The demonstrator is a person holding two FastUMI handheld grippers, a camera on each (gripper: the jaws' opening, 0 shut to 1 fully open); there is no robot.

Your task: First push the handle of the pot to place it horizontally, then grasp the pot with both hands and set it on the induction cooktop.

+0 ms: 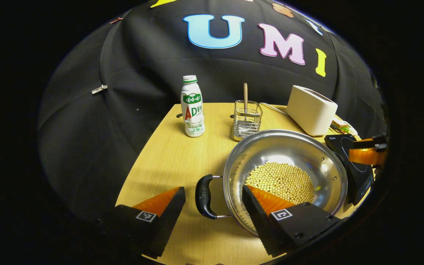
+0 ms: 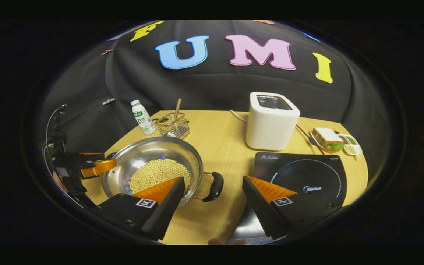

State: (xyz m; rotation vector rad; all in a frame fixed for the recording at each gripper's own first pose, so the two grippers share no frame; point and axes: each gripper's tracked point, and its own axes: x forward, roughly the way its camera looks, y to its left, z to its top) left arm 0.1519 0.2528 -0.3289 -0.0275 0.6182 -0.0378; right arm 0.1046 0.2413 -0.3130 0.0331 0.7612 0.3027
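Pot [image 1: 285,176] sits mid-table, beans [image 1: 280,182] pooled inside, cooktop [image 2: 300,180] just beside it at 3 o'clock in the right gripper view; left gripper [image 1: 212,204] wide open, straddling the near handle [image 1: 204,196], holding nothing; right gripper [image 2: 212,193] wide open about the other handle [image 2: 215,186], empty.

Risks: uneven lift tips pot, beans spill; slim handles could slip from fingers.

Count: one pot, two handles, one cooktop, one toaster [image 2: 271,120], one bottle [image 1: 192,106], one rack [image 1: 247,119].
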